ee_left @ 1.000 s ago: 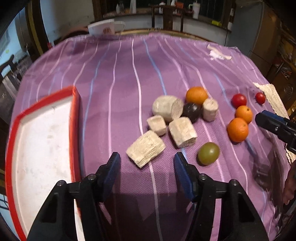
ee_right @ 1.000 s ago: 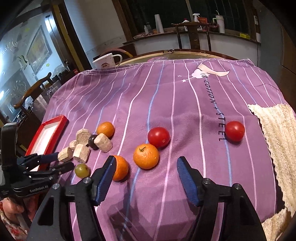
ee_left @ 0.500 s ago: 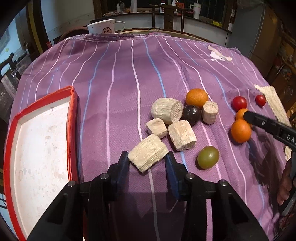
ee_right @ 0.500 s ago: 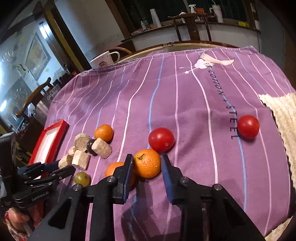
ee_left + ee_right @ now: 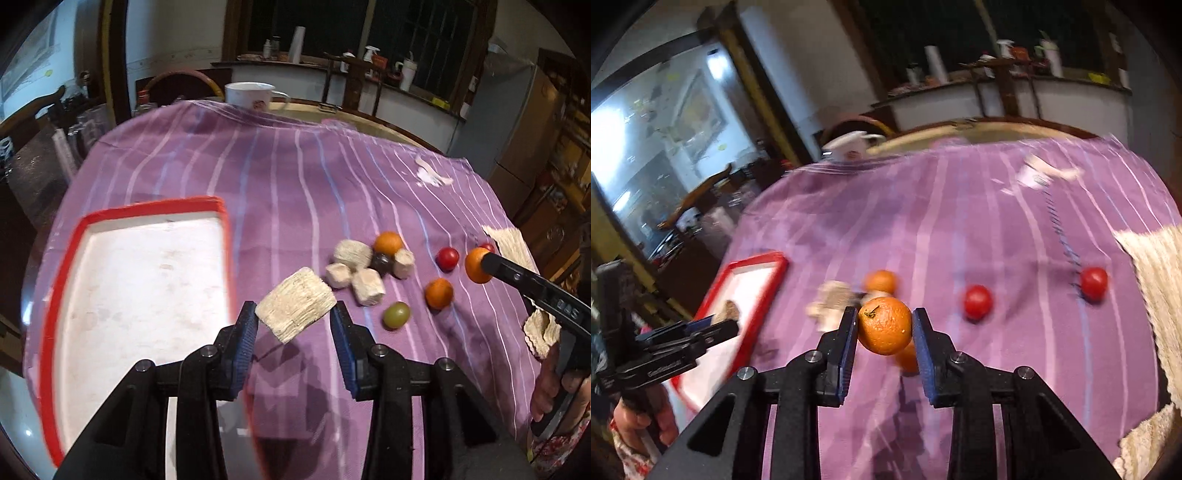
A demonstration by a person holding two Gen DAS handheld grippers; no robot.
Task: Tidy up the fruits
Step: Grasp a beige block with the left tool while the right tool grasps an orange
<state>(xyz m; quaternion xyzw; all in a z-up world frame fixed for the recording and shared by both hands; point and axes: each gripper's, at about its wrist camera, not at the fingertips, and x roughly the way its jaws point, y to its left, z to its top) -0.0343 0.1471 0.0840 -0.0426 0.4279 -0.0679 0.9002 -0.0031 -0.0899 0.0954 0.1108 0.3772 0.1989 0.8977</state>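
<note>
My left gripper is shut on a pale fibrous sugarcane chunk and holds it above the purple cloth, just right of the red-rimmed white tray. My right gripper is shut on an orange and holds it lifted; it also shows in the left wrist view. On the cloth lie more cane chunks, a dark fruit, two oranges, a green fruit and two red tomatoes.
A white mug stands at the table's far edge. A cream knitted mat lies at the right edge. A chair and a counter with bottles stand behind the table. The left gripper shows at the left of the right wrist view.
Both grippers closed and lifted: the left took the cane chunk and moved it toward the tray, the right took an orange off the cloth.
</note>
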